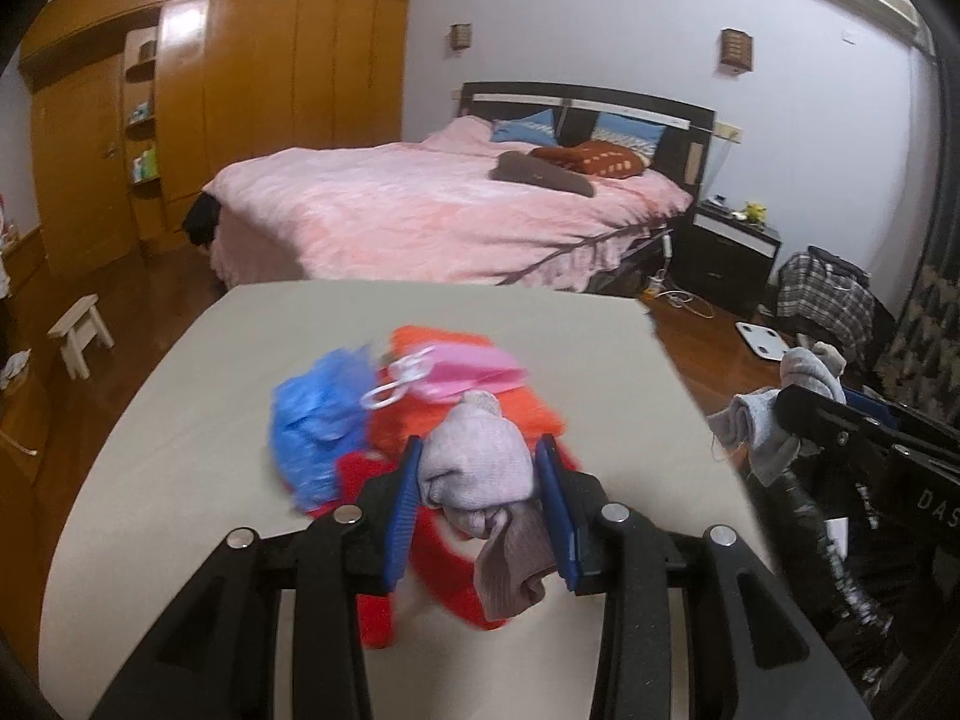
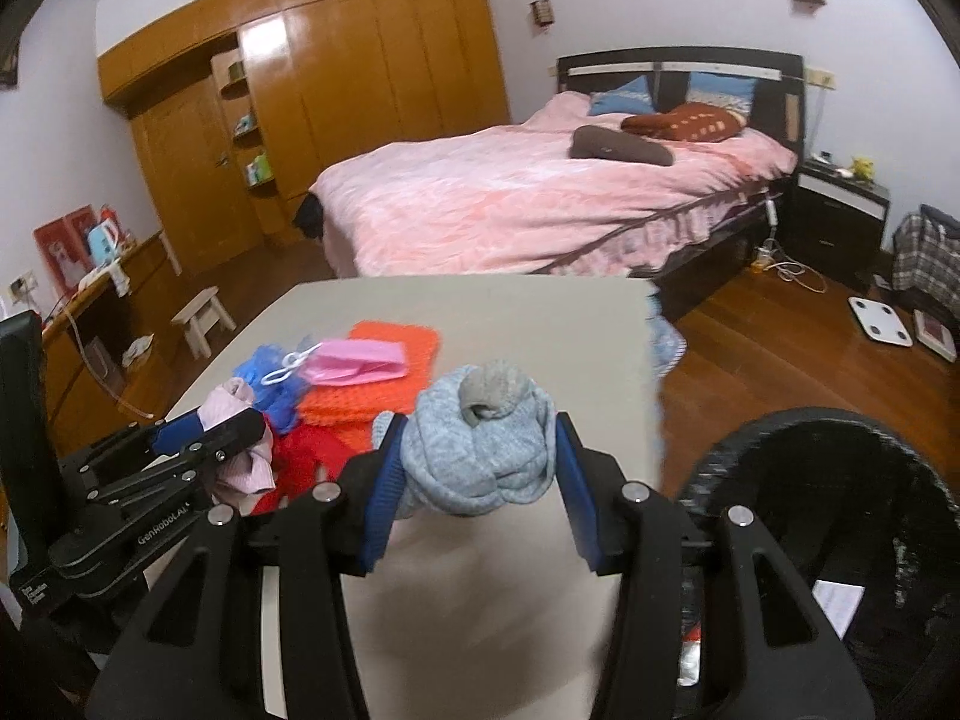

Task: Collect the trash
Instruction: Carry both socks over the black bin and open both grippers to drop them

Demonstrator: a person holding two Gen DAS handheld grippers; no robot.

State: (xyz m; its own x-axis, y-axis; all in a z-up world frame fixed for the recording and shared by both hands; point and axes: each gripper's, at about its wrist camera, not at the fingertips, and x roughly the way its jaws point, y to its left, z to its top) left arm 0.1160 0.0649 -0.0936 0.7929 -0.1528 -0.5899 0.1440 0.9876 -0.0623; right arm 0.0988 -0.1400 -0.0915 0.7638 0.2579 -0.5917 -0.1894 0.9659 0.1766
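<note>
My left gripper [image 1: 477,468] is shut on a rolled pale pink sock [image 1: 480,474] above the beige table [image 1: 540,324]; the sock's loose end hangs below the blue pads. My right gripper [image 2: 477,450] is shut on a balled grey-blue sock [image 2: 480,450], held over the table's right edge. The right wrist view also shows the left gripper [image 2: 204,426] at the left with its pink sock [image 2: 231,399]; the left wrist view shows the right gripper [image 1: 798,414] with its grey sock [image 1: 762,426]. A black bin [image 2: 840,438] with paper scraps inside stands on the floor at lower right.
On the table lie an orange knitted mat [image 2: 396,372], a pink pouch [image 2: 360,363], a blue mesh puff [image 1: 318,414] and a red cloth [image 2: 306,450]. Beyond are a pink bed [image 2: 540,198], a wooden wardrobe [image 2: 360,60], a white stool [image 2: 201,318], a scale [image 2: 879,318] and a checked bag [image 1: 825,294].
</note>
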